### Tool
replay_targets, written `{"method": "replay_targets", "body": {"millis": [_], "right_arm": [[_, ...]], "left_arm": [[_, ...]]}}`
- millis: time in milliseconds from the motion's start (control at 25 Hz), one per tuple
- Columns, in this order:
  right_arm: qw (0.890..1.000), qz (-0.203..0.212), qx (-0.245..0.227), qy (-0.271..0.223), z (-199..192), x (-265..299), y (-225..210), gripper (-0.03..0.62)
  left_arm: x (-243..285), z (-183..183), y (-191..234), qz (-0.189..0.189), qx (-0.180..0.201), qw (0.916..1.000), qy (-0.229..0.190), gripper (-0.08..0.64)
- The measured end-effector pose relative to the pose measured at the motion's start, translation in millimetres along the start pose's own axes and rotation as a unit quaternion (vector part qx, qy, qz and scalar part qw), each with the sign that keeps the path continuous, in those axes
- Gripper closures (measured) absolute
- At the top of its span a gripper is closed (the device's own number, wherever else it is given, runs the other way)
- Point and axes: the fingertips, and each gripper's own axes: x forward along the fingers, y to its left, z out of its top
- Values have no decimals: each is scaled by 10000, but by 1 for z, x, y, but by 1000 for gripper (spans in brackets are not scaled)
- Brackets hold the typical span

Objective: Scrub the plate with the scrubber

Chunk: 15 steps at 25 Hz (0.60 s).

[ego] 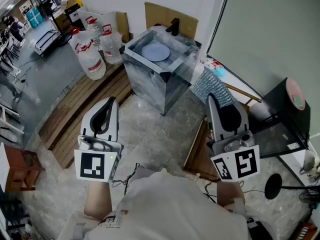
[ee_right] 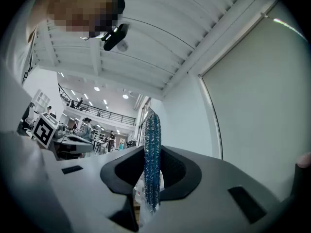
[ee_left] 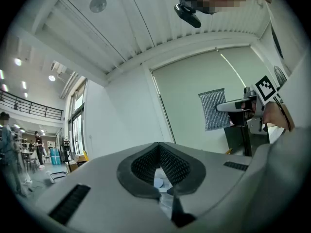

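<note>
- A person stands back from a marbled sink unit, where the pale blue plate lies flat in the basin, well apart from both grippers.
- The step in hand looks to be the approach: the scrubber has yet to reach the plate.
- To do it well, the right gripper should come in over the basin's near wall, clear of the black faucet at the back, and drop until the free end of the scrubber lies flat on the plate's face.
- The scrubber is a limp mesh, so pressing with its broad side rather than its edge should give better contact. Short strokes should keep the plate from sliding.
- The left gripper can pin the plate's rim if the plate skates.
- The right gripper view shows the glittering blue-silver scrubber pinched upright between the pads, with most of it standing free beyond the right gripper.
- The left gripper view shows the left gripper with its jaws pressed together and nothing between them, pointing towards the sink and touching nothing.
</note>
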Motion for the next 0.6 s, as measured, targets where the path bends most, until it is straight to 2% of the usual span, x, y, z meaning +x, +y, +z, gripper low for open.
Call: {"method": "replay_targets", "body": {"millis": [240,440,600], "right_arm": [[9990,-96,427,-66,-7,3,-11,491],[9985,25,539,3,-12,4,-11,489],[9986,96,523,58,-14,4,-13,489]], "left_arm": [[8,-7,-1,9,-113,9998,184,543],[11,-7,-5,-39,-167,9995,261,543],[13,2,-9,-163,58,9999,11,543]]}}
